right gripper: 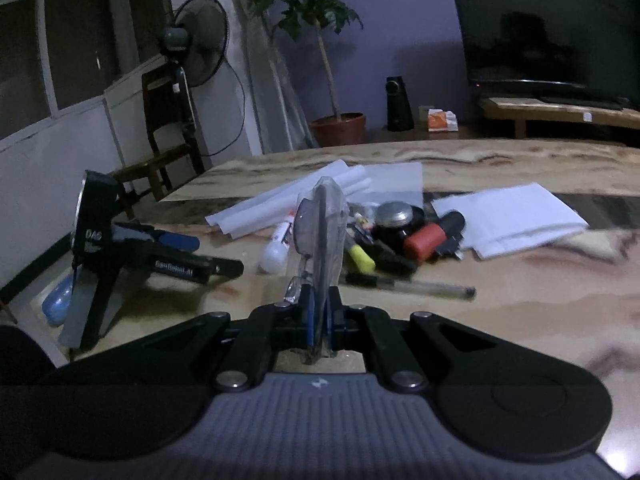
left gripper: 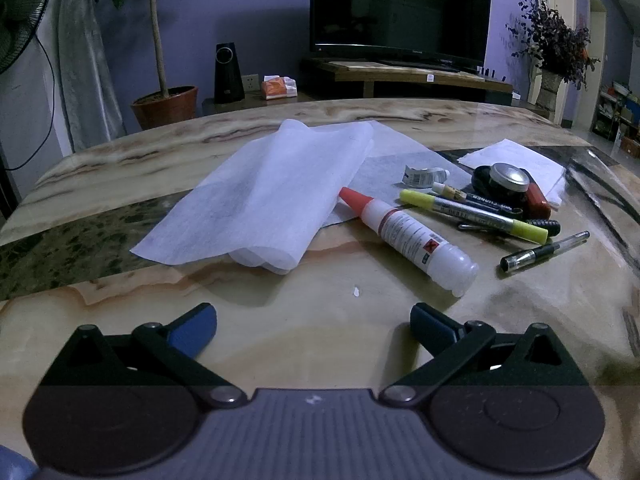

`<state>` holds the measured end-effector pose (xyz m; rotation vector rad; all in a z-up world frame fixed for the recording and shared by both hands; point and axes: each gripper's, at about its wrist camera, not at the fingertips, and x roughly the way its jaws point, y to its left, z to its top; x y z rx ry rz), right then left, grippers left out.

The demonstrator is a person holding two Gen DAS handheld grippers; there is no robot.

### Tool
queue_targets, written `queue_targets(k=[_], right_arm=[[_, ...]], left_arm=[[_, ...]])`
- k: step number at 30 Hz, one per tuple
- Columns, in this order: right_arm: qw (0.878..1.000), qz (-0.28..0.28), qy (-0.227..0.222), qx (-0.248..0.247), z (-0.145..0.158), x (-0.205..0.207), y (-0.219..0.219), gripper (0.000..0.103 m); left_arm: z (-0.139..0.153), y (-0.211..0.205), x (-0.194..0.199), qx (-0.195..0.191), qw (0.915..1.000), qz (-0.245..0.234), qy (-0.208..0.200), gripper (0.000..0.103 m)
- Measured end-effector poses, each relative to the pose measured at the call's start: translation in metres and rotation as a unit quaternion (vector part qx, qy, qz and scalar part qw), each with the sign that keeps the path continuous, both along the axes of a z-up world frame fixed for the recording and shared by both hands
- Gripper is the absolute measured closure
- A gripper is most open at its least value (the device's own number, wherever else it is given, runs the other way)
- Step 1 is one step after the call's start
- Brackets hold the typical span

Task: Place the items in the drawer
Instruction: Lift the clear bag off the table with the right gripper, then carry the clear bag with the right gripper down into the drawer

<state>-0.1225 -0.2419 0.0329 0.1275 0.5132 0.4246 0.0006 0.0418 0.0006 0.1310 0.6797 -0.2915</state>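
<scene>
Above the near edge of the bench (right gripper: 520,312), the right gripper (right gripper: 319,320) has its jaws pressed tight on a pair of glasses in a clear plastic sleeve (right gripper: 320,236), pinching the bottom end so the whole thing stands up out of the grip. Its long axis runs nearly upright, tipped a touch away, the lens edge-on and a thin metal arm trailing down on the left. Light as anything, I'd say, but the sleeve looks slick and the lens fragile, so a low, firm pinch on the frame end rather than the glass seems the safe hold.

Just behind the glasses lies the pile: a glue bottle (left gripper: 408,236) with its orange cap pointing away, a yellow marker (left gripper: 474,214), a clear pen (left gripper: 546,251) and a round tin (left gripper: 510,178). Left of the glasses, the left gripper (left gripper: 314,330) sits low over the bench, jaws spread, nothing between them. No drawer is in sight.
</scene>
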Motion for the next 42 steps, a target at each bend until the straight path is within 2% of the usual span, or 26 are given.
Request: queue_targets(k=[5,13,18,23,27,32,38,42], right_arm=[[1.0,-0.002,0.004,0.024,-0.004,-0.023,-0.012,0.096],[0.995,0.085,0.0,0.045,-0.001,-0.071,-0.007,0.096],[0.99,0.14,0.014,0.031,-0.006,-0.097,0.003,0.096],[0.983,0.175,0.061,-0.003,-0.025,-0.118,0.019,0.096],[0.977,0.191,0.089,-0.034,-0.042,-0.132,0.033,0.096],[0.974,0.192,0.102,-0.063,-0.054,-0.139,0.041,0.096],[0.978,0.174,0.096,-0.061,-0.054,-0.143,0.037,0.096],[0.976,0.18,0.104,-0.072,-0.059,-0.149,0.041,0.096]], left_arm=[[0.0,0.0,0.0,0.0,1.0,0.0,0.0,0.0],[0.0,0.0,0.0,0.0,1.0,0.0,0.0,0.0],[0.0,0.0,0.0,0.0,1.0,0.0,0.0,0.0],[0.0,0.0,0.0,0.0,1.0,0.0,0.0,0.0],[0.0,0.0,0.0,0.0,1.0,0.0,0.0,0.0],[0.0,0.0,0.0,0.0,1.0,0.0,0.0,0.0],[0.0,0.0,0.0,0.0,1.0,0.0,0.0,0.0],[0.0,0.0,0.0,0.0,1.0,0.0,0.0,0.0]])
